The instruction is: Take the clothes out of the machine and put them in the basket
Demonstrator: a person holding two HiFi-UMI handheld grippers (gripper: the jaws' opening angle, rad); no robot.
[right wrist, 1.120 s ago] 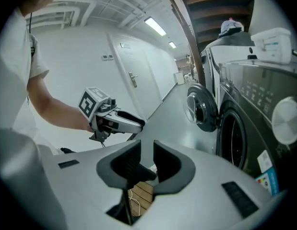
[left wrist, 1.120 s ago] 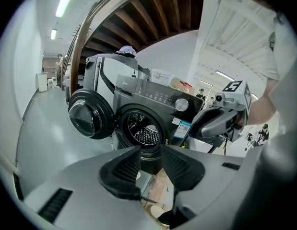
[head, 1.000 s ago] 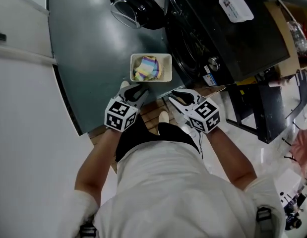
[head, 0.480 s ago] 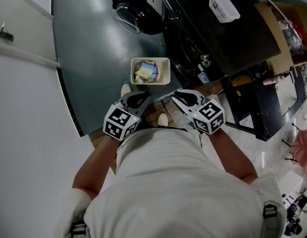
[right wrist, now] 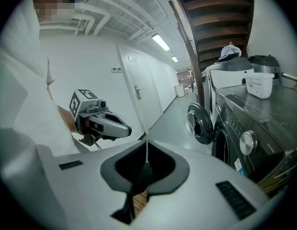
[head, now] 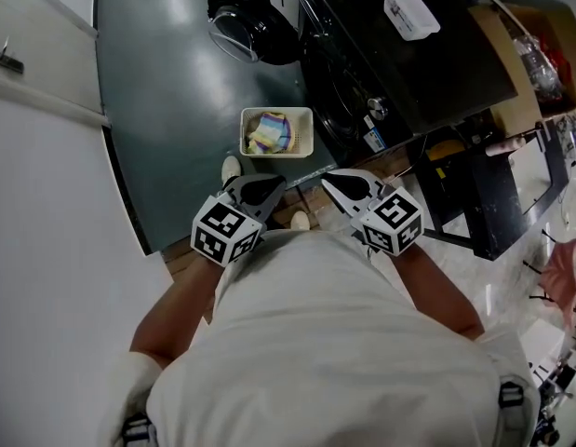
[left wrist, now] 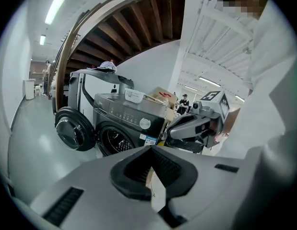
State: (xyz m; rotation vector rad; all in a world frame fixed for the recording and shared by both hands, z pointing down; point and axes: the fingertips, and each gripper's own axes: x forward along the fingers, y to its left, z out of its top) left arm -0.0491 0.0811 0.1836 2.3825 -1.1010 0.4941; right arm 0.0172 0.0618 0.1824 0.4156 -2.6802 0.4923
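Note:
A white basket with colourful clothes stands on the grey floor beside the dark washing machine. The machine's round door hangs open. Both grippers are held close to the person's body, above and short of the basket. My left gripper has just been closing and is now shut with nothing between its jaws. My right gripper is shut and empty too. In the left gripper view the machine and door lie ahead. In the right gripper view the drum opening is dark.
A white lidded container sits on top of the machine. A white wall runs along the left. A black metal frame and clutter stand at the right. The person's shoes are just short of the basket.
Both grippers have risen away from the basket and drawn nearer the body. The basket and machine look smaller and farther off as the person straightens up.

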